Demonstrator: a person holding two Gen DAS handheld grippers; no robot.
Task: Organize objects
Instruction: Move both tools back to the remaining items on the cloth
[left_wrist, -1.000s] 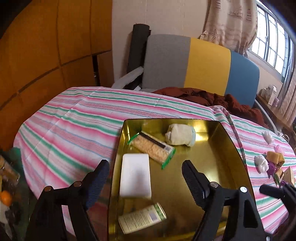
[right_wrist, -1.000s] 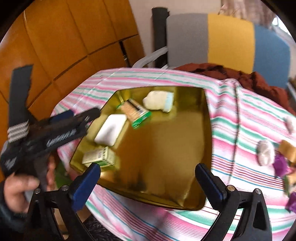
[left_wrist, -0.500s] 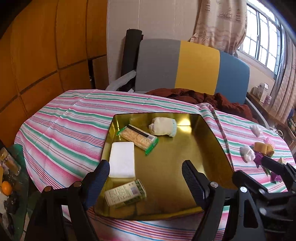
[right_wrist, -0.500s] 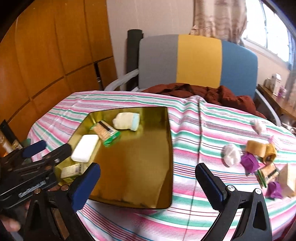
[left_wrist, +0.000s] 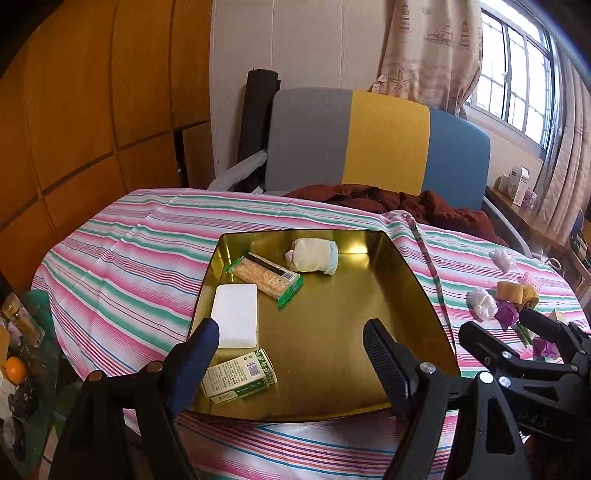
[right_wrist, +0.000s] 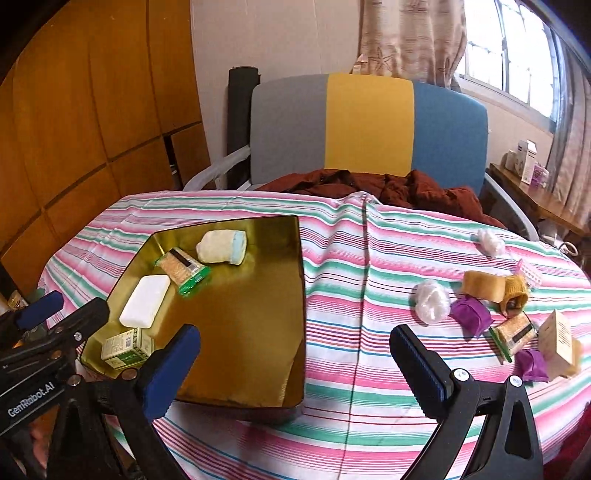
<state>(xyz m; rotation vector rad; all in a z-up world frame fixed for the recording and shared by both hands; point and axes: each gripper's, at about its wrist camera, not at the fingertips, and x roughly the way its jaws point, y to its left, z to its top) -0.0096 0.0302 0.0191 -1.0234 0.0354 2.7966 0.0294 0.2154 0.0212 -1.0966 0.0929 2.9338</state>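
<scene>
Both tools have drawn back, so the whole gold tray now shows. It sits on the left of the striped desk, holding a white block, cracker pack, rolled sock and green box. Loose items lie on the right. Left tool and right tool hover spread, empty.
</scene>
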